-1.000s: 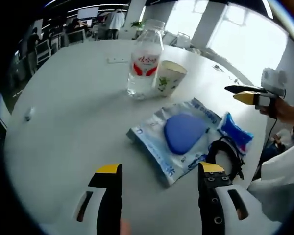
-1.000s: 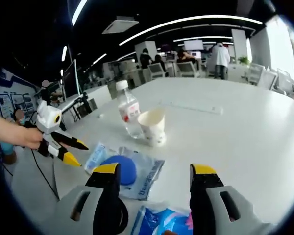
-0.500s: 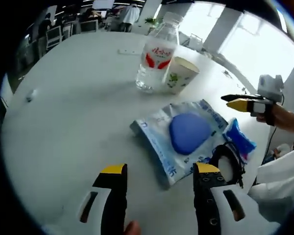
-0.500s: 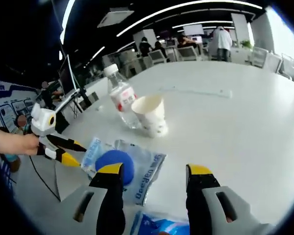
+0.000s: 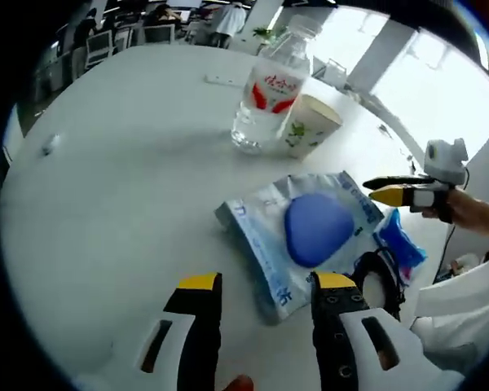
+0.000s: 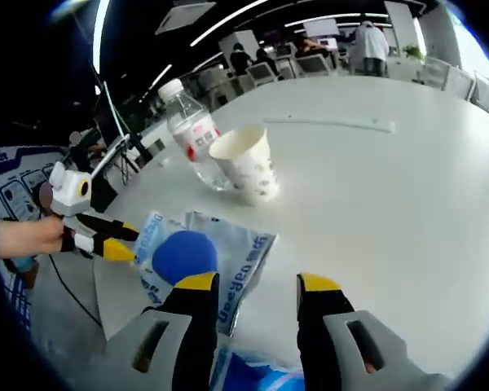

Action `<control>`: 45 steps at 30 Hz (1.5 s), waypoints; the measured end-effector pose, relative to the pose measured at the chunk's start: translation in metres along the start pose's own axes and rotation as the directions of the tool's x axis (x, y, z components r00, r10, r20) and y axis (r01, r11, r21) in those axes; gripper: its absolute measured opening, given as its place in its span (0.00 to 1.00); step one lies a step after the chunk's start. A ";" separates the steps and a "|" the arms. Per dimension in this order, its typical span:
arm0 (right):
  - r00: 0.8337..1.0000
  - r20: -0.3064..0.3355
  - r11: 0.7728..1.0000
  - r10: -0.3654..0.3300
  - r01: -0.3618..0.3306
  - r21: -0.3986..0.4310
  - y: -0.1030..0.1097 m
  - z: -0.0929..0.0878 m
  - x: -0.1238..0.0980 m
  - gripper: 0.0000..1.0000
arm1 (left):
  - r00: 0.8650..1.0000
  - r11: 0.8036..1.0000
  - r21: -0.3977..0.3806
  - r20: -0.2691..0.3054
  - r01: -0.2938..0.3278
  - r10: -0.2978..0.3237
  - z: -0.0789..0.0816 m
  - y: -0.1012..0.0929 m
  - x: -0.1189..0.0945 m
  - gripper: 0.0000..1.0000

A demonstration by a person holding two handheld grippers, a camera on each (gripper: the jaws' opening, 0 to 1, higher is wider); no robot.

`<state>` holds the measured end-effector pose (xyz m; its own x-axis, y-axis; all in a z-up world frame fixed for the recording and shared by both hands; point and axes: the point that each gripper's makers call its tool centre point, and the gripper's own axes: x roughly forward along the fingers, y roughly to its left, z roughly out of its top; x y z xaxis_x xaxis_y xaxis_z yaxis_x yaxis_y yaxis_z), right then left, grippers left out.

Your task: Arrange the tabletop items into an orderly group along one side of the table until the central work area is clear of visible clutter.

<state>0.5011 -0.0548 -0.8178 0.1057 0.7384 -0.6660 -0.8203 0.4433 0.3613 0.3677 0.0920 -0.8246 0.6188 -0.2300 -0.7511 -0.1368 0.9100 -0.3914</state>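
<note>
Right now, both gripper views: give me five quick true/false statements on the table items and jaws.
1. The water bottle stands upright beside the paper cup. True.
2. The paper cup lies tipped on its side. False: it stands upright, mouth up.
3. The blue pad sits in a clear plastic bag. True.
4. The left gripper is clamped on the bag. False: its jaws are apart, holding nothing.
5. The right gripper holds the bottle. False: it is open, and the bottle stands farther up the table.

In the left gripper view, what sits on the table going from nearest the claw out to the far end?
Clear packet with the blue pad → paper cup and water bottle, side by side → white strip far off.
</note>
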 end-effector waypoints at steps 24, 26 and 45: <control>0.998 -0.041 0.998 0.056 -0.056 0.015 0.007 -0.003 0.008 0.01 | 1.000 1.000 -0.014 -0.009 -0.007 0.007 0.001 -0.008 0.008 0.02; 0.998 -0.032 0.999 0.046 -0.047 -0.007 0.006 -0.002 0.006 0.00 | 1.000 1.000 -0.023 -0.005 0.001 -0.001 0.002 -0.009 0.008 0.01; 0.999 0.012 0.998 0.052 -0.052 0.024 0.013 0.007 -0.009 0.00 | 0.999 0.998 0.066 0.031 -0.015 0.013 0.015 -0.015 -0.008 0.00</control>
<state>0.4939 -0.0524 -0.8021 0.0699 0.7664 -0.6385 -0.8112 0.4162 0.4108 0.3762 0.0858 -0.8045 0.6404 -0.2070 -0.7396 -0.0951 0.9342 -0.3438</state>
